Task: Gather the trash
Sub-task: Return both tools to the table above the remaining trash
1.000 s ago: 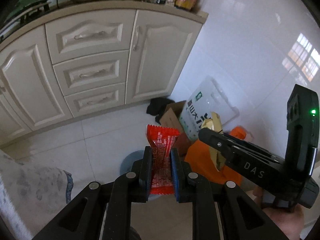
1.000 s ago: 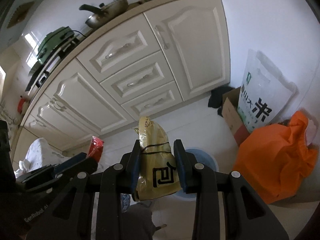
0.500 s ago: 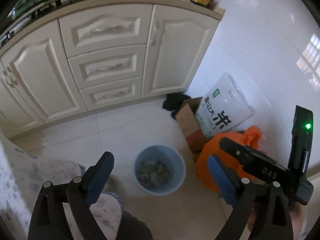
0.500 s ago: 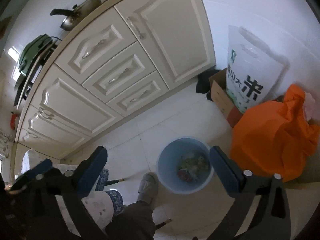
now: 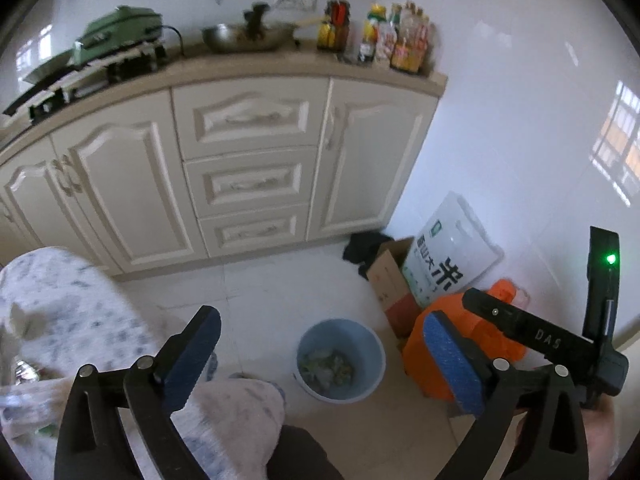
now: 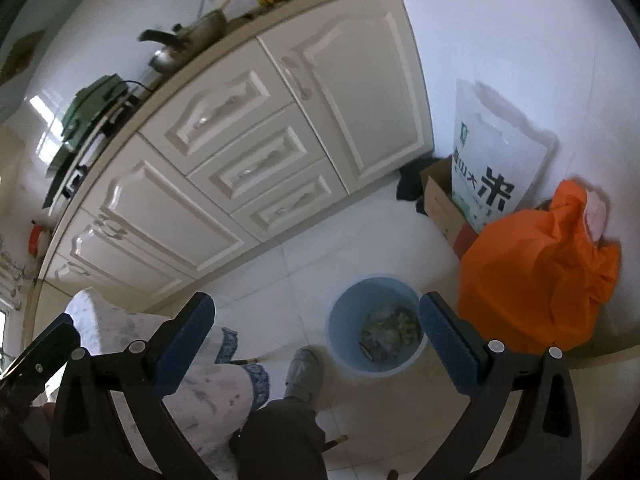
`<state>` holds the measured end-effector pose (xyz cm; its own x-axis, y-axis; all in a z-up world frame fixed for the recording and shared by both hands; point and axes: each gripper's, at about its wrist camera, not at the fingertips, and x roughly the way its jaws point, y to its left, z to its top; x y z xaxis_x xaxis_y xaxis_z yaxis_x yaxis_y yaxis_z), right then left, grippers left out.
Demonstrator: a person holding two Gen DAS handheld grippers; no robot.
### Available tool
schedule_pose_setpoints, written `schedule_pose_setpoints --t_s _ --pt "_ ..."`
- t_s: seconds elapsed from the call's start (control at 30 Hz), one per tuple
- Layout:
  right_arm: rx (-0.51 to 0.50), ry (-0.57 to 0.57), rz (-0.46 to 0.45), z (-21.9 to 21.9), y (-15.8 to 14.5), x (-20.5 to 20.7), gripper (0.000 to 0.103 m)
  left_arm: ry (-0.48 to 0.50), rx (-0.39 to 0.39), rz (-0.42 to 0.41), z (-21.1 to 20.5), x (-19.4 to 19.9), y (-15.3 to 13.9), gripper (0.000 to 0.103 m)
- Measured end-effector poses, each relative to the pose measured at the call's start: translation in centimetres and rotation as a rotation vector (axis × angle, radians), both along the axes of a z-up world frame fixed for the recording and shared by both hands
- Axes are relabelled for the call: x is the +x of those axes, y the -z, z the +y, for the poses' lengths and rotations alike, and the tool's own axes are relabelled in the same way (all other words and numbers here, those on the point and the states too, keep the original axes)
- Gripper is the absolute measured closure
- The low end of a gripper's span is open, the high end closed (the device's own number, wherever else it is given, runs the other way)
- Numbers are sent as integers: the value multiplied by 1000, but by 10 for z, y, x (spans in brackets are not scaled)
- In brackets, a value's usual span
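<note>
A light blue bin [image 5: 362, 390] stands on the white tiled floor with wrappers and scraps [image 5: 326, 366] lying inside it. My left gripper [image 5: 320, 322] hangs above and short of the bin; its jaws are opening and nothing is between the blue pads. My right gripper [image 6: 316, 304] stands open and empty, with the bin [image 6: 374, 368] and the trash [image 6: 390, 330] inside it showing between its fingers, nearer the right one. In the left wrist view, the right gripper's black frame [image 5: 540, 340] shows at the right edge.
An orange bag [image 6: 528, 272], a white rice sack [image 6: 488, 164] and a cardboard box [image 6: 440, 204] crowd the corner right of the bin. Cream cabinets [image 5: 248, 184] stand behind. A person's dark trouser leg [image 6: 280, 436], grey slipper [image 6: 304, 372] and a patterned cloth [image 5: 72, 312] lie close below.
Both grippers opened and let go: the red wrapper from the left and the yellow packet from the right are gone from the jaws. Both hands rose and drew back from the bin.
</note>
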<state>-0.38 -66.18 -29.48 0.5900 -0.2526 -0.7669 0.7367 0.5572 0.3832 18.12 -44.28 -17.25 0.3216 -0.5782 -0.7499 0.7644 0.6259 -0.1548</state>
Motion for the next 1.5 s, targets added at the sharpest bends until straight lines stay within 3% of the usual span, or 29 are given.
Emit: schedule_pose_setpoints --t_s 0.37,0.73,1.07,1.5 --pt "-118 -131 -83 70 -72 33 0 -119 -122 -111 157 -41 -72 1" --pt "-200 -306 -162 154 -122 69 0 -283 -182 -226 286 -90 -110 1" --pt "-316 -489 -235 250 -159 102 0 -458 -202 -282 371 -139 -129 1" --pt "-380 -688 -238 327 -158 132 0 -634 -186 -314 422 -175 -124 1"
